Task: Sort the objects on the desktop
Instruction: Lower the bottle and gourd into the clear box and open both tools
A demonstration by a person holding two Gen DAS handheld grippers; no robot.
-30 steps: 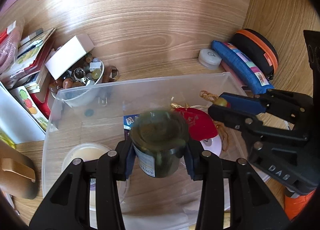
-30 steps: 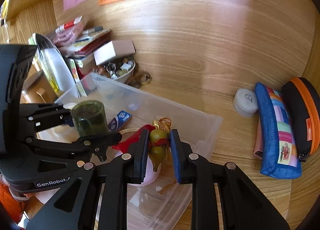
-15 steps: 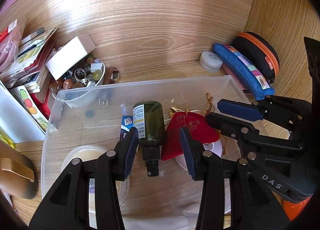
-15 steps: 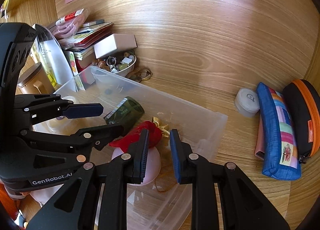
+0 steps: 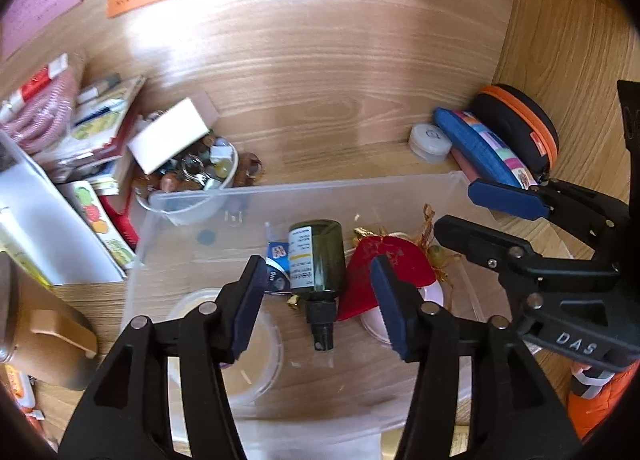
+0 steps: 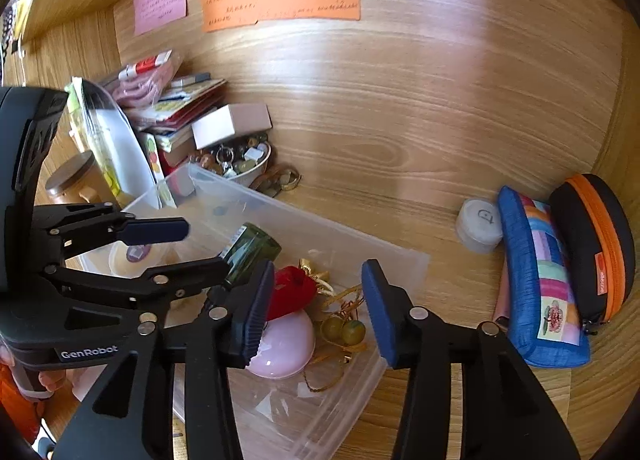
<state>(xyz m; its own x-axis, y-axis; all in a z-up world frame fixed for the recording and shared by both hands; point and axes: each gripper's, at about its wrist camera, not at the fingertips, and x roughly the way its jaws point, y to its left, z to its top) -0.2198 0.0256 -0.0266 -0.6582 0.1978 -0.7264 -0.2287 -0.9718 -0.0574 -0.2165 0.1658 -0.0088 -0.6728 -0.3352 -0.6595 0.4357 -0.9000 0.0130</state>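
From the left wrist view, the green bottle (image 5: 318,260) lies on its side in the clear bin (image 5: 304,190) and could probably roll into the red pouch (image 5: 384,272) if nudged; the left gripper (image 5: 320,300) is opening, jaws about halfway apart and empty above it. In the right wrist view, the right gripper (image 6: 316,308) is opening too, holding nothing, and its fingers (image 6: 376,308) might snag the gold-corded gourd charm (image 6: 344,330) lying just below them in the bin.

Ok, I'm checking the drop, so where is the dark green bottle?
The dark green bottle lies on its side inside the clear plastic bin, cap toward the camera in the left wrist view, with the red pouch on its right.
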